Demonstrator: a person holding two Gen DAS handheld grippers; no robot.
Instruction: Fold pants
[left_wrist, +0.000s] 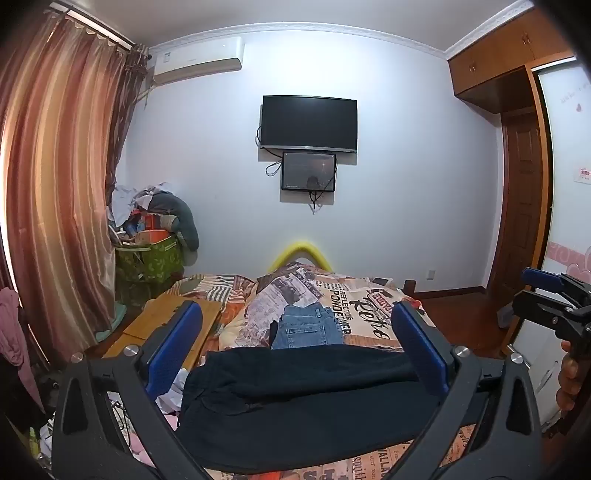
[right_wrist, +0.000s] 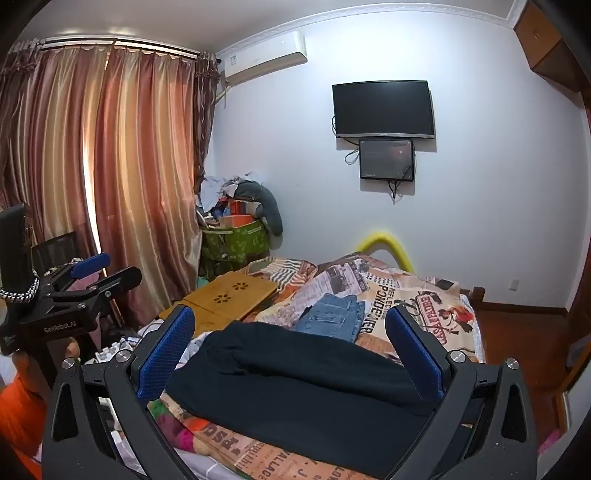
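Black pants (left_wrist: 295, 398) on bed, folded jeans (left_wrist: 308, 328) beyond, wooden tray (right_wrist: 231, 299) beside

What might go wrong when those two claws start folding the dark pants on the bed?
1. The dark pants lie bunched, so the wide-open left gripper or right gripper may pinch only one layer.
2. The patterned bedspread lies right beneath; fingers might catch it too.
3. The folded jeans sit close behind and could get dragged.
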